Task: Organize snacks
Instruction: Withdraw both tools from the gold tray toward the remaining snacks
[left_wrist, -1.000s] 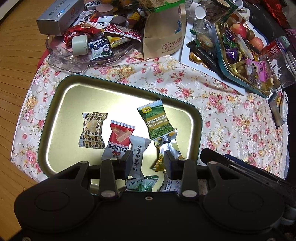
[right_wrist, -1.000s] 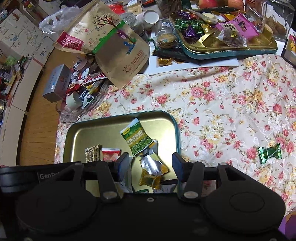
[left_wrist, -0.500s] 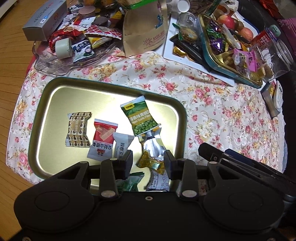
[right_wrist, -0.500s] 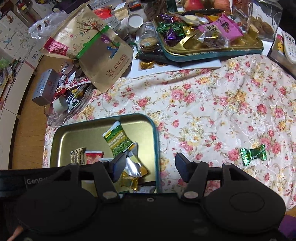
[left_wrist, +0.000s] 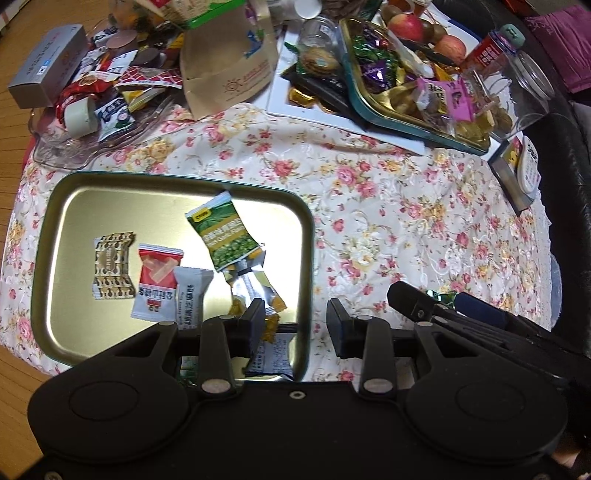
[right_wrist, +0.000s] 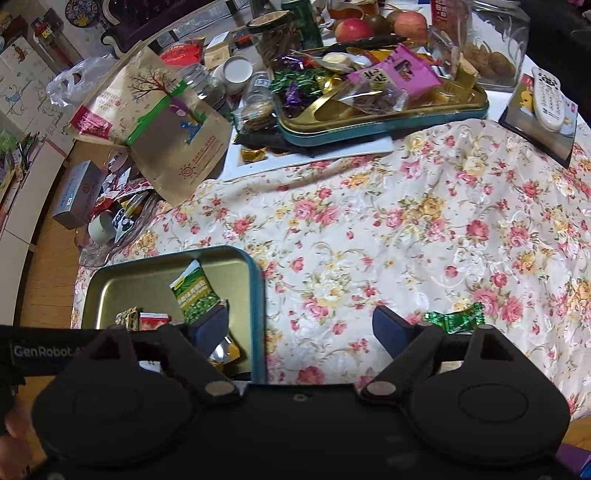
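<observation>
I am gathering loose snacks into the gold tray (left_wrist: 55, 206), and the step in hand is the reach for the green-wrapped candy (right_wrist: 456, 320), which is lying alone on the floral cloth (right_wrist: 424, 229) to the right of the tray, just beyond the right fingertip of my right gripper (right_wrist: 301, 326). That gripper's jaws are opening wide at this moment with nothing between them, only cloth and the tray's right rim. My left gripper (left_wrist: 295, 323) is hovering over the tray's near right corner, jaws at a narrow gap and empty. The tray is already holding the green pea packet (left_wrist: 225, 230), a red-and-white packet (left_wrist: 157, 284), a brown patterned one (left_wrist: 112, 264) and a silver-and-yellow wrapper (left_wrist: 255, 291). Next, I judge, my right gripper needs to slide further right and come down so the candy sits between the pads; it is small and crinkly, so I should close on its fat middle, not a twisted end. Against the picture a second ago, both views are showing the tray further left, the candy is sitting much closer to my right fingers, and those fingers are standing far wider apart, while the left gap is unchanged.
</observation>
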